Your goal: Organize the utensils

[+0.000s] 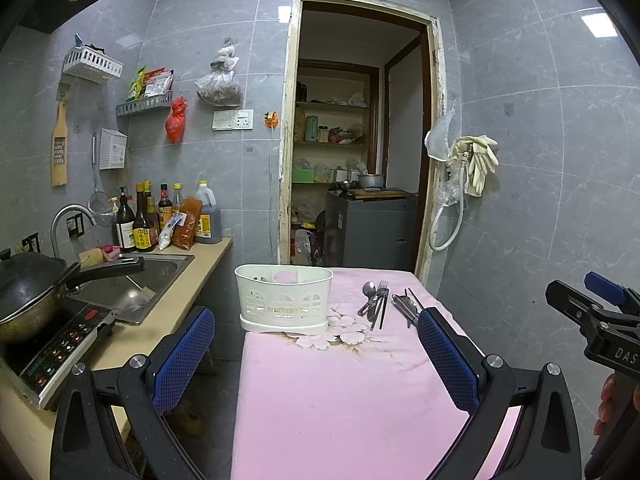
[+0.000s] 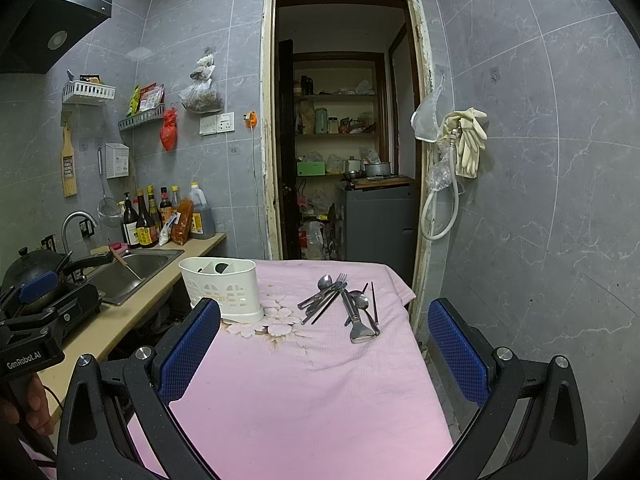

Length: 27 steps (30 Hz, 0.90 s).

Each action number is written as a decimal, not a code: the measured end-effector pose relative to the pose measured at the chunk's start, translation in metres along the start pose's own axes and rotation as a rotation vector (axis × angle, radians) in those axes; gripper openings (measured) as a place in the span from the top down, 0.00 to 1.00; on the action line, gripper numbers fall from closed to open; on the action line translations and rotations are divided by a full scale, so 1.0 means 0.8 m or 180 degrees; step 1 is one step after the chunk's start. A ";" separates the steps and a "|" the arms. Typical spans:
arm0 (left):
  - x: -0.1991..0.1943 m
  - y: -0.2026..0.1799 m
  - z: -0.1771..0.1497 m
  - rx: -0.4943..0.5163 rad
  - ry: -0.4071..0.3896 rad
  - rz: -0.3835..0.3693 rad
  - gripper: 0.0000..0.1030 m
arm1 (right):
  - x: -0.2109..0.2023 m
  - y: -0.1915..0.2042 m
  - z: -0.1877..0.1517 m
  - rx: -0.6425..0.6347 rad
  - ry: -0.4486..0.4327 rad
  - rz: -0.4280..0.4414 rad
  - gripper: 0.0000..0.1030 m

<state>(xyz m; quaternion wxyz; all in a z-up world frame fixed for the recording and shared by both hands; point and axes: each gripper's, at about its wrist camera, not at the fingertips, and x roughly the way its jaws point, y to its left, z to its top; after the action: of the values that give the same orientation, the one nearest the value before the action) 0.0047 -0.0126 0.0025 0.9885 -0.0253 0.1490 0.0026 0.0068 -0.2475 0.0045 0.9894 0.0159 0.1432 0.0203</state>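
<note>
white slotted utensil holder [image 2: 219, 286], pink floral tablecloth [image 2: 308, 380], silver cutlery [image 2: 340, 300], blue textured gripper pads [image 2: 456, 356], grey marbled wall tiles [image 2: 540, 160]

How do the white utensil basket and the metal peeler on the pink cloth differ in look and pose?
The white utensil basket stands upright at the left of the pink cloth; the metal peeler lies flat at the right. The basket is pierced plastic and stands alone; the peeler is shiny steel and lies among spoons and chopsticks. Both rest on the cloth, and neither gripper touches them.
</note>
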 end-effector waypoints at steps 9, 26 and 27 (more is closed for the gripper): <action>0.000 0.000 0.000 0.0000 0.0003 -0.0004 0.01 | 0.003 -0.003 -0.002 -0.0006 0.0003 0.0002 0.01; 0.001 -0.014 -0.003 0.0017 0.0026 -0.0009 0.01 | 0.012 -0.018 -0.006 -0.0014 -0.0004 0.0003 0.01; 0.001 -0.013 -0.003 0.0017 0.0023 -0.0010 0.01 | 0.011 -0.011 -0.008 -0.0016 -0.0005 -0.0001 0.01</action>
<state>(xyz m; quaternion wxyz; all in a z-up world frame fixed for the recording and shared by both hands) 0.0046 -0.0234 0.0002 0.9880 -0.0228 0.1525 0.0006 0.0134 -0.2559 -0.0044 0.9895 0.0134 0.1425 0.0205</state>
